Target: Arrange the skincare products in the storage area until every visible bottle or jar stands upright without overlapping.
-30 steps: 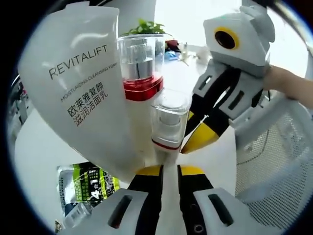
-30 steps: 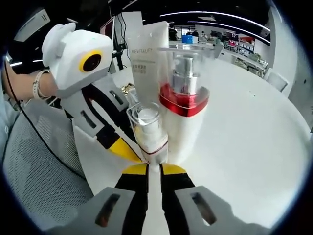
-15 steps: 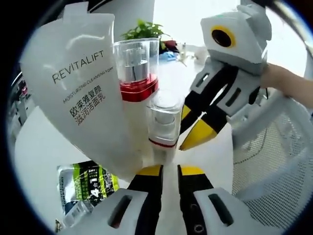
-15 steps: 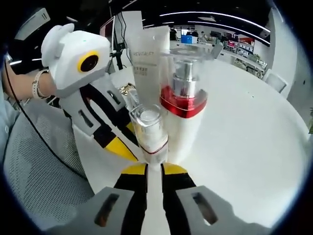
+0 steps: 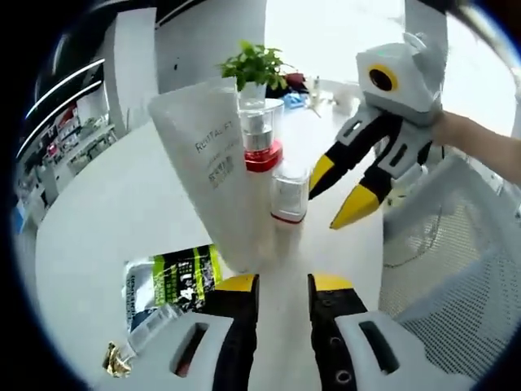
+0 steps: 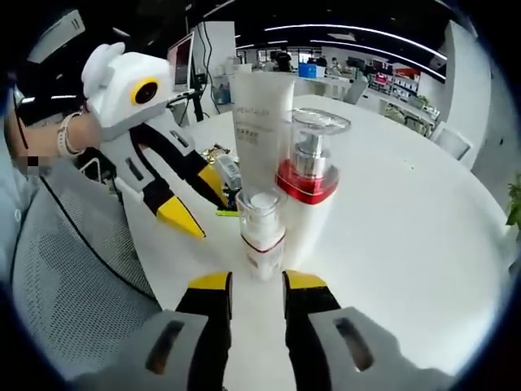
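Here, three products stood upright, clustered on the round white table (image 6: 423,212): a white Revitalift tube (image 5: 216,171), a tall red-collared pump bottle (image 6: 308,175), and a small clear-capped bottle (image 6: 262,228). The left gripper (image 5: 281,281) and right gripper (image 6: 256,278) both had jaws apart, holding nothing.

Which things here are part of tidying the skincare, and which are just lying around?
Job: white Revitalift tube, tall white pump bottle with red collar, small white pump bottle with clear cap.
Lying about: green-and-black sachet, potted green plant, white mesh chair.

White tube (image 5: 218,171), two pump bottles (image 5: 262,142) upright, sachet (image 5: 167,281) flat
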